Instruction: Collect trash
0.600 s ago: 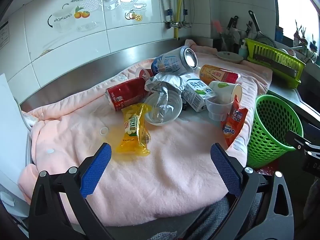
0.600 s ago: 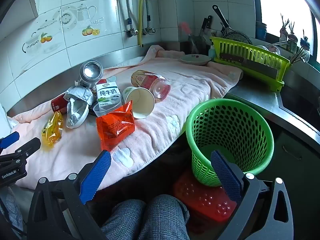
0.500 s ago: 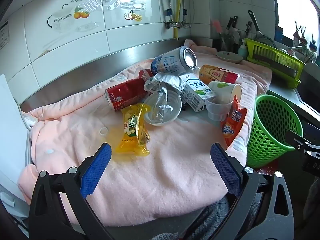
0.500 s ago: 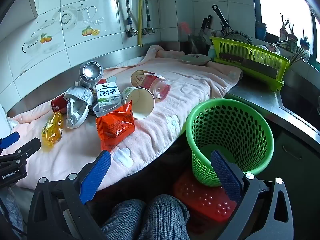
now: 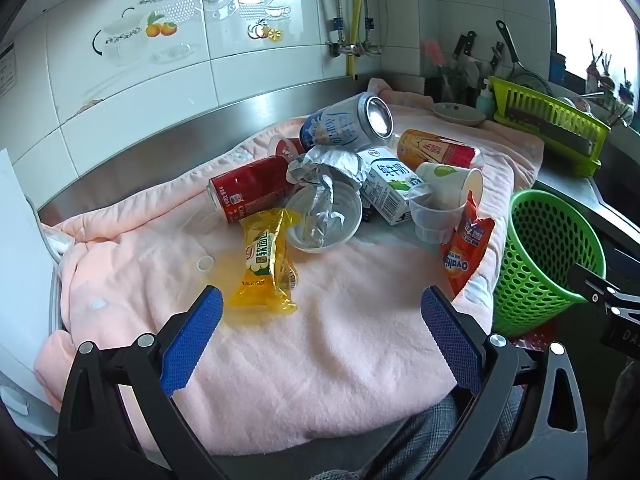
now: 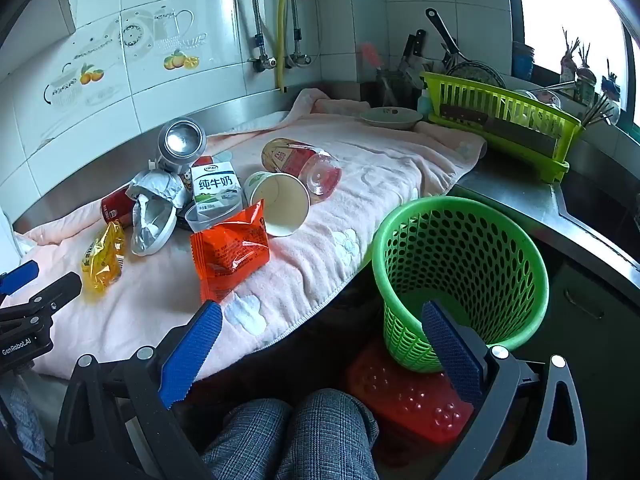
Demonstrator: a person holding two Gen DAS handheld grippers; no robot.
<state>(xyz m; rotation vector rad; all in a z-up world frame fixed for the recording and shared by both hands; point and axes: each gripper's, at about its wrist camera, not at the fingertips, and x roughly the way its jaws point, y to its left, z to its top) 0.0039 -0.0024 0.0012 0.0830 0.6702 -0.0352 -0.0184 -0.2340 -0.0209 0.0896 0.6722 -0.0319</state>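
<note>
Left wrist view, yellow wrapper (image 5: 266, 264) lengthwise, pointing away

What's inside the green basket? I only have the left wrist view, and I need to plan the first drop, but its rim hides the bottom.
Observer: The right wrist view looks down into the green basket; I see nothing lying in it.
Operator: Is the right gripper free?
Observer: Yes. The right gripper is open with nothing between its pads, over the edge of the pink towel.
Operator: Is the paper cup empty?
Observer: The paper cup lies on its side with its mouth towards that camera, and it looks empty.
</note>
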